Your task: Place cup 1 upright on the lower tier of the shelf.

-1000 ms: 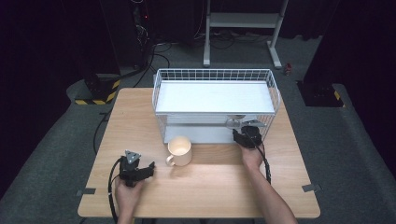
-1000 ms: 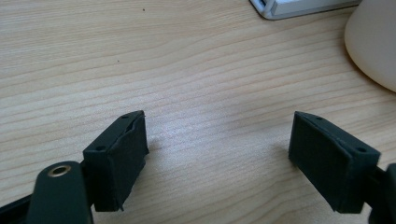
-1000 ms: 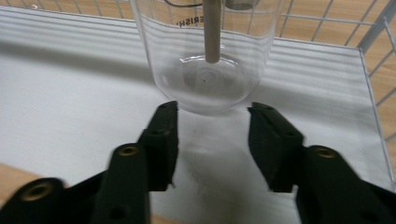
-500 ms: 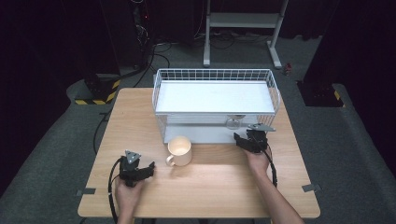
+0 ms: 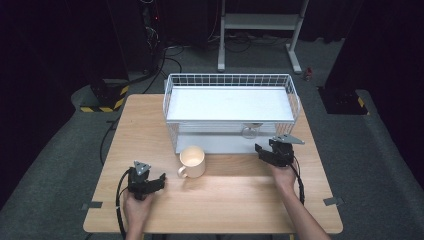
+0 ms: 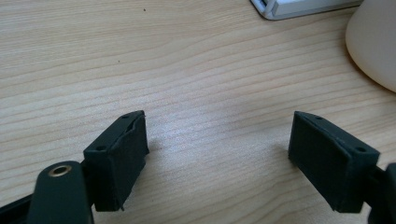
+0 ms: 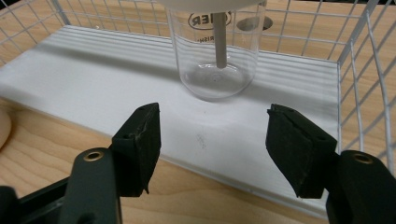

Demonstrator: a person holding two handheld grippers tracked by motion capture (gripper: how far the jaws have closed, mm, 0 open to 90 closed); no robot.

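A clear glass [image 7: 217, 51] with a rod in it stands upright on the white lower shelf [image 7: 93, 79] of a wire rack [image 5: 230, 80]. My right gripper [image 7: 212, 121] is just in front of that shelf, a short way from the glass [image 5: 249, 131]. Its jaws have just been opening and nothing is between them. In the high view the right gripper [image 5: 264, 152] sits at the rack's front right. A cream mug [image 5: 192, 161] stands on the wooden table [image 5: 225, 200]. My left gripper [image 5: 152, 181] rests left of the mug, open and empty [image 6: 219, 130].
The rack's white top shelf [image 5: 230, 102] covers the glass from above. Wire walls [image 7: 359, 60] close in the lower shelf's right side. The mug's side [image 6: 373, 42] and a rack corner [image 6: 299, 7] lie ahead of the left gripper.
My right gripper has drawn back from the rack, towards the person and a little right, and its jaws have spread. The glass stays on the lower shelf. The left gripper has not moved.
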